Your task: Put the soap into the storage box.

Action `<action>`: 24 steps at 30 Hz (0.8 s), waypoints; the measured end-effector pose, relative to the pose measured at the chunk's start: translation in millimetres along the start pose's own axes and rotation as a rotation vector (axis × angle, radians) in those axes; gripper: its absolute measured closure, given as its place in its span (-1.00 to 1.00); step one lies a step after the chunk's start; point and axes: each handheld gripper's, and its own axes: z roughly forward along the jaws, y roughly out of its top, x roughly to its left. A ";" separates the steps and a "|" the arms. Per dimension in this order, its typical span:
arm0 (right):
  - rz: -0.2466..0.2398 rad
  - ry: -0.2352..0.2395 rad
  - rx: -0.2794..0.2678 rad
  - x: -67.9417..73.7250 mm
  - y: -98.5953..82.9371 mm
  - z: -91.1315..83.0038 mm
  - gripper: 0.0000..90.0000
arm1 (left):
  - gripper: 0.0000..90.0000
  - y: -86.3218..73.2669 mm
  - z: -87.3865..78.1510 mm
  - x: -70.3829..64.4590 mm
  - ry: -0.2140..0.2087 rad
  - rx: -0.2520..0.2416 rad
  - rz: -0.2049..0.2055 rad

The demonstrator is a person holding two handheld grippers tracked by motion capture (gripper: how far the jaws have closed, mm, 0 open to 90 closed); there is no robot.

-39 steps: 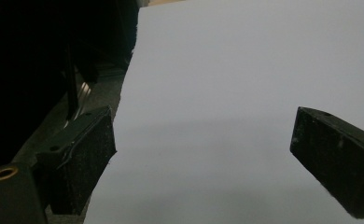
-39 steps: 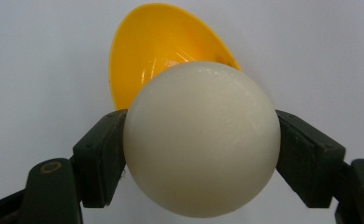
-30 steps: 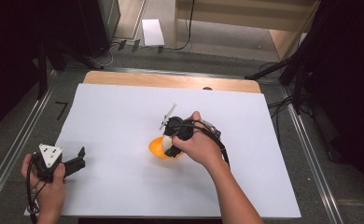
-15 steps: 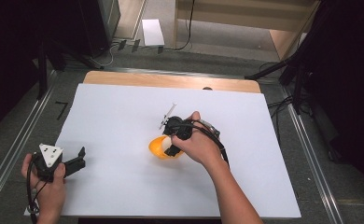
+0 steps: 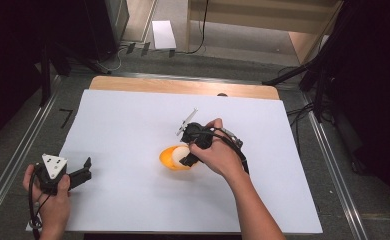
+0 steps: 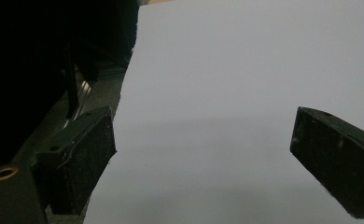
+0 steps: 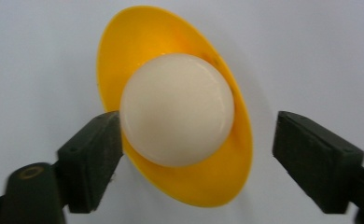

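A small orange bowl lies mid-table on the white sheet with a white ball in it. In the right gripper view the white ball rests in the orange bowl, and my right gripper is open, its jaws either side of the ball, the left jaw close to it. From above, the right gripper points down over the bowl. My left gripper is held near the table's front left corner, open, with bare sheet between its fingers.
A white sheet covers most of the table, with a wooden strip along the far edge. Metal rails run down both sides. Dark stands and cables sit beyond the table.
The right hand and its gripper have shifted slightly over the bowl. The left gripper has not moved.
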 end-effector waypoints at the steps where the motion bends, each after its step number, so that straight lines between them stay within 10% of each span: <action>1: 0.020 -0.014 -0.034 -1.8 -4.3 -3.0 -0.79 | -0.85 0.0 0.0 -0.1 0.000 0.000 0.000; 24: 0.201 -0.115 -0.130 -27.6 -63.2 -16.1 -1.00 | -0.85 -0.2 -0.2 0.4 0.000 -0.004 -0.004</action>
